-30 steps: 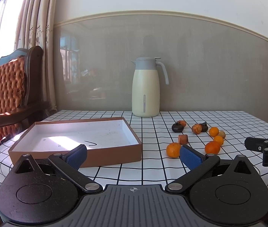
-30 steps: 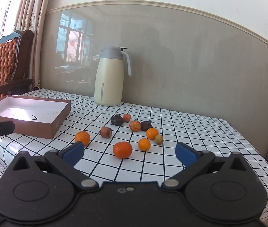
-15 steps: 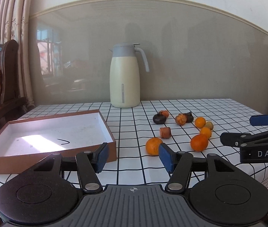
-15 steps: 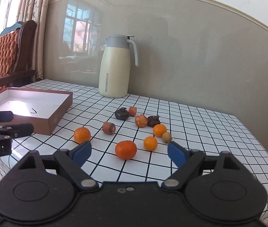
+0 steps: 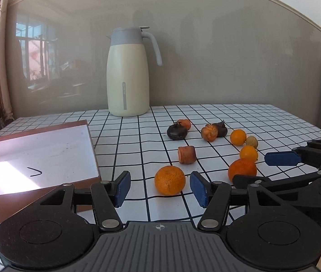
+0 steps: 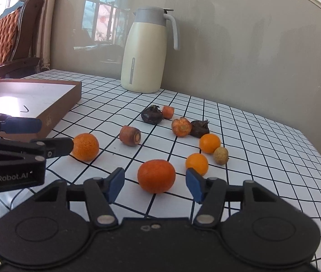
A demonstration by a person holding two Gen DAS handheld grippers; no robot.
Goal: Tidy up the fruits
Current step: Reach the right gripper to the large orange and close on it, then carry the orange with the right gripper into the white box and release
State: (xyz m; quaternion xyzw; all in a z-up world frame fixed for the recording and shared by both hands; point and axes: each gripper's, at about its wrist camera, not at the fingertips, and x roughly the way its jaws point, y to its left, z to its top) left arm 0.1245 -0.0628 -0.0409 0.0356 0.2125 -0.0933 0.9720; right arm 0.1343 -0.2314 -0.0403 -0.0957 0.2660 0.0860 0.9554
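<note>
Framing an orange [image 5: 170,180] at lower centre of its view, the left gripper [image 5: 160,188] has spread jaws that have just narrowed, pads clear of the fruit. Right gripper [image 6: 155,184], jaws likewise just narrowed, brackets a darker orange [image 6: 156,176] without contact. Remaining fruits [image 6: 209,143] lie mid-frame on the checked tablecloth [image 6: 262,163]; the box [image 6: 58,99] sits at left.

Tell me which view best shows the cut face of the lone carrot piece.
Right wrist view: the carrot piece turns its pale, ringed cut end toward this camera, unobstructed. In the left wrist view the same carrot piece shows mostly its brown skin side; its cut face is turned away.
</note>
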